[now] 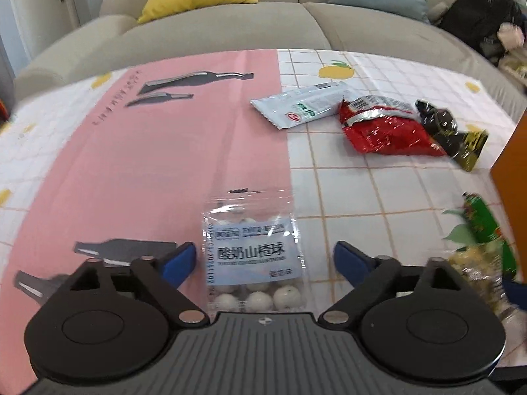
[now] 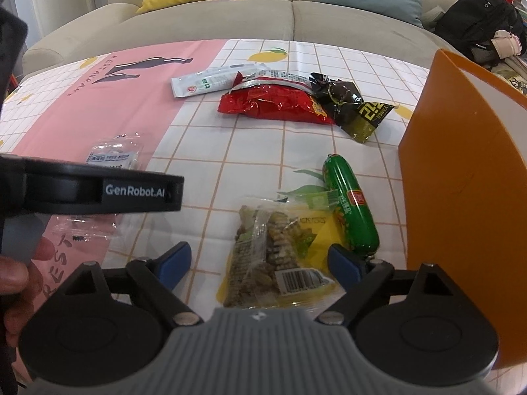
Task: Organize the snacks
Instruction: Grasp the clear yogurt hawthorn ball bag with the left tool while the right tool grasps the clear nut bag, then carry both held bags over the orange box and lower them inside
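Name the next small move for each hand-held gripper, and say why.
Probably close both. The left hand-held gripper is open around the clear bag of white balls; the right hand-held gripper is open around the yellow snack pack. Neither pack is gripped yet, and the orange box stands just right.
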